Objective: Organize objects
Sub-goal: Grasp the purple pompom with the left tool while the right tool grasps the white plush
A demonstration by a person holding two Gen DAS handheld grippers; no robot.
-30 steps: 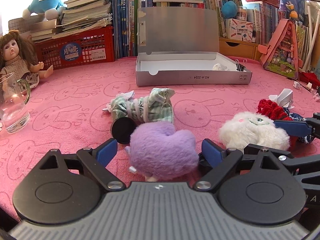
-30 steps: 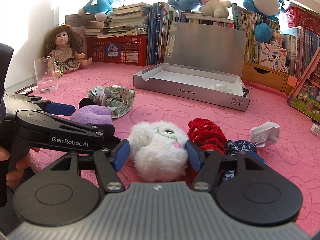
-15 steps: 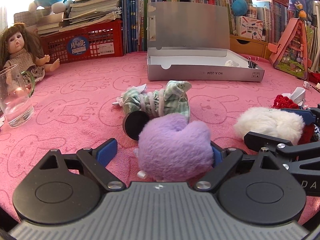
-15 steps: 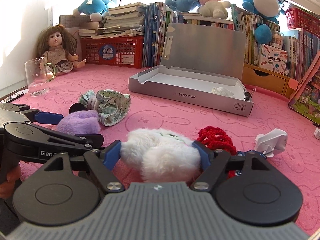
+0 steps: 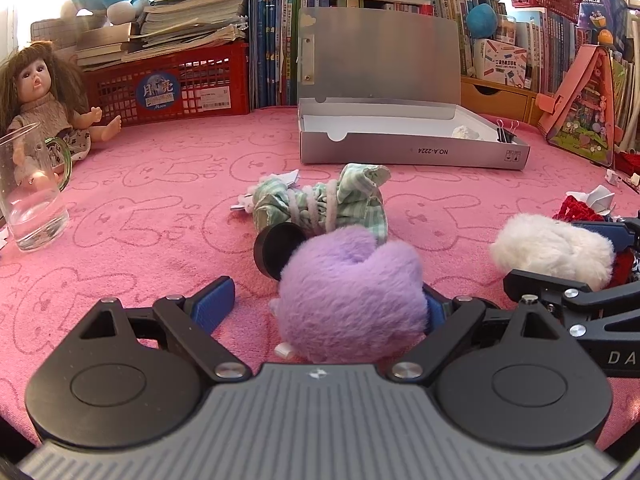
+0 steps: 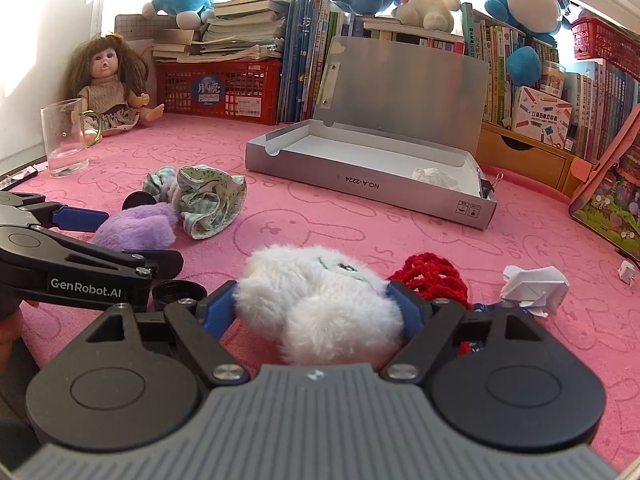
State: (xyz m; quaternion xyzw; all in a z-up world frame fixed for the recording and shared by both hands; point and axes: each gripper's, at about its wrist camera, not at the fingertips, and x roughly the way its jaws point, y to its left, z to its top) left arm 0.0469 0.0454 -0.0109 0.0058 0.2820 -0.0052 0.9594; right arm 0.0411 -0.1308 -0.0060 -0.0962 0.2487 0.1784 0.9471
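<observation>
Plush toys lie on the pink rabbit-print cloth (image 5: pixel 160 216), one in front of each gripper. Left gripper (image 5: pixel 326 308): jaws spread wide, purple plush (image 5: pixel 352 300) sits between them on the cloth, leaning against the right-hand finger w/ a clear gap to the left-hand blue pad (image 5: pixel 214 304), so not clamped. Just behind the purple plush is a black round cap (image 5: pixel 276 254), and behind that a green checked cloth bundle (image 5: pixel 320 204) wound w/ white cord. Right gripper (image 6: pixel 316 308): jaws have just been opening, white plush (image 6: pixel 320 304) lies between them, its fur brushing both blue pads; reads as released, not squeezed. Red crochet piece (image 6: pixel 436 276) sits just beside the white plush on its right, a bit of dark blue fabric (image 6: pixel 480 308) below it, and a crumpled white paper (image 6: pixel 536 284) further right. From the right wrist view, the left gripper's black arm comes in at the left edge, purple plush next to it, a small black lid (image 6: pixel 178 292) near its tip. Grey cardboard box (image 6: pixel 360 176) stands open further back, lid upright, a crumpled white scrap (image 6: pixel 434 176) inside near its right end. Glass mug (image 5: pixel 30 196) and doll (image 5: pixel 38 96) sit far left; red crate (image 5: pixel 172 84), books and blue plush animals line the back.
</observation>
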